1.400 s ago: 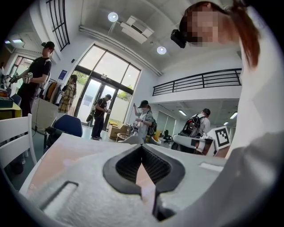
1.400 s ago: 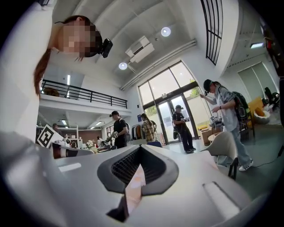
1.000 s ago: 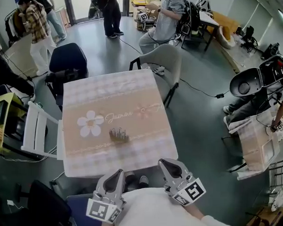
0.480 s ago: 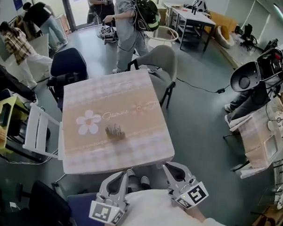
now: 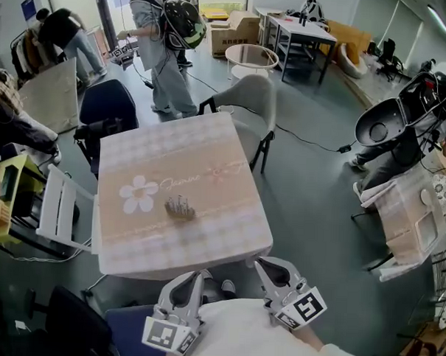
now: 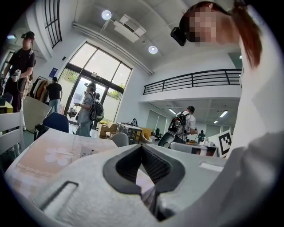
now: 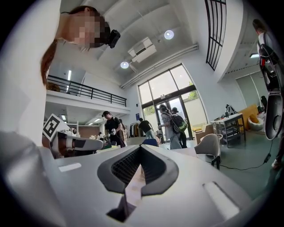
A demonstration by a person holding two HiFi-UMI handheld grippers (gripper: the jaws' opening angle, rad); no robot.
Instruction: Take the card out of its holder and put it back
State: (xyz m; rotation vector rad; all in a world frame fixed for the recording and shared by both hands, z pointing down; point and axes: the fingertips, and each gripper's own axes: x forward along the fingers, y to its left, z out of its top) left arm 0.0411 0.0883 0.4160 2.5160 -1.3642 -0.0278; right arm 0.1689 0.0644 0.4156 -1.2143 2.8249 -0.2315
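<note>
At the middle of the table (image 5: pixel 205 246), just right of its printed flower (image 5: pixel 139 194), stands the holder (image 5: pixel 180 206). It is small in the head view. Pale upright pieces show in it, so the card seems to be still in place, though no single card can be told apart.

Off the table's near edge, close to the person's body, are the left gripper (image 5: pixel 193 281) and the right gripper (image 5: pixel 267 267). Both point towards the table and neither has passed over its edge. Each gripper's own view shows its jaws together at the tips with nothing between them. Beyond the left jaws lie the table top and the room, with the holder well off.

Over the last second little has changed that bears on the task. The grippers have kept their place at the near edge and only rocked slightly. The holder sits at the same spot on the cloth, and its small slide in the view looks like head movement. The clearest change is beyond the table's far edge, where a person with a backpack (image 5: pixel 164 38) has walked leftwards past the grey chair (image 5: pixel 250 101).

I judge that the task has not begun. A gripper has yet to part its jaws and reach across to the middle of the table.
</note>
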